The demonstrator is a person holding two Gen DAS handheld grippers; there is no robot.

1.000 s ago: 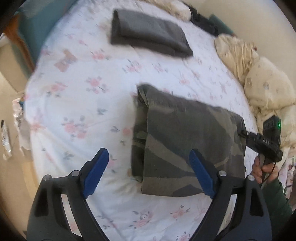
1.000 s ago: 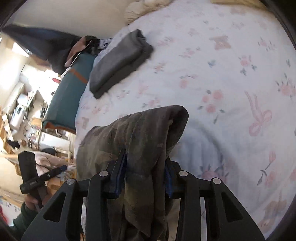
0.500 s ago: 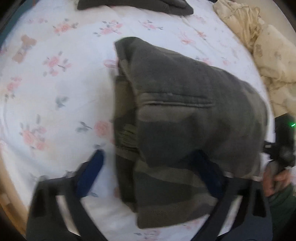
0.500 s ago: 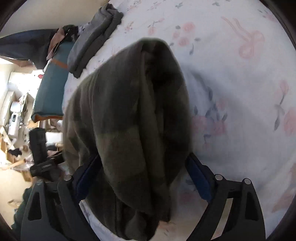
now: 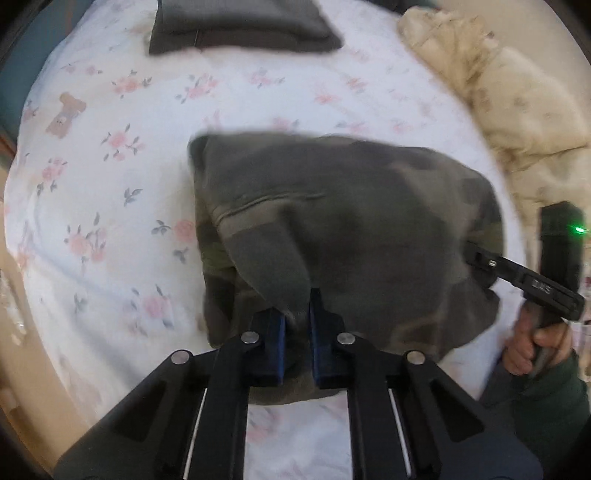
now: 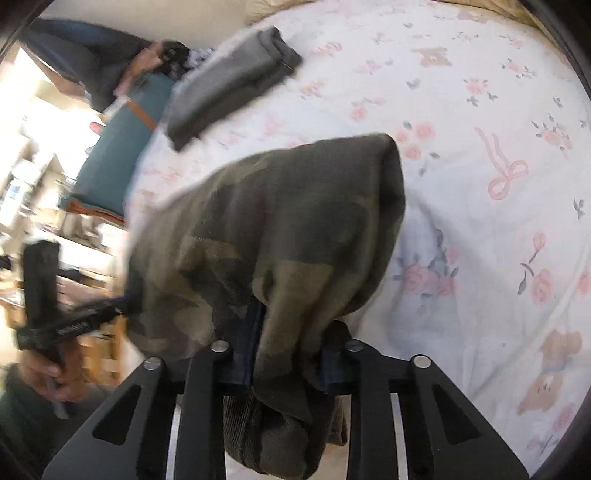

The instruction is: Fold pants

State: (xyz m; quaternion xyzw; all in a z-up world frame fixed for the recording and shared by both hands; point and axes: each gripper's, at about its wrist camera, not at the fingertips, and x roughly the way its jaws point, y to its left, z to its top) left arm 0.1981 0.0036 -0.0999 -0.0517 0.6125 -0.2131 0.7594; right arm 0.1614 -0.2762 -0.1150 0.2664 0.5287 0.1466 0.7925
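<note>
The folded camouflage pants [image 5: 351, 229] lie on the flowered bed sheet [image 5: 110, 184]. My left gripper [image 5: 297, 314] is shut on a pinch of fabric at their near edge, which rises in a peak between the blue pads. In the right wrist view the pants [image 6: 280, 229] bulge up in a hump. My right gripper [image 6: 290, 332] is closing its jaws on a thick bunch of their cloth, and the pads press on it. Each gripper holds an opposite side of the bundle. A person's hand [image 5: 532, 343] grips the right tool's handle.
A folded grey garment [image 5: 240, 26] lies farther back on the sheet, also in the right wrist view [image 6: 229, 85]. A cream quilt [image 5: 517, 103] is heaped along the right side. The bed's edge and a teal cushion [image 6: 122, 147] are on the left.
The left gripper came down from open above the pants and shut on their near edge. The right gripper let go, opened wide around the bundle, then closed on it again.
</note>
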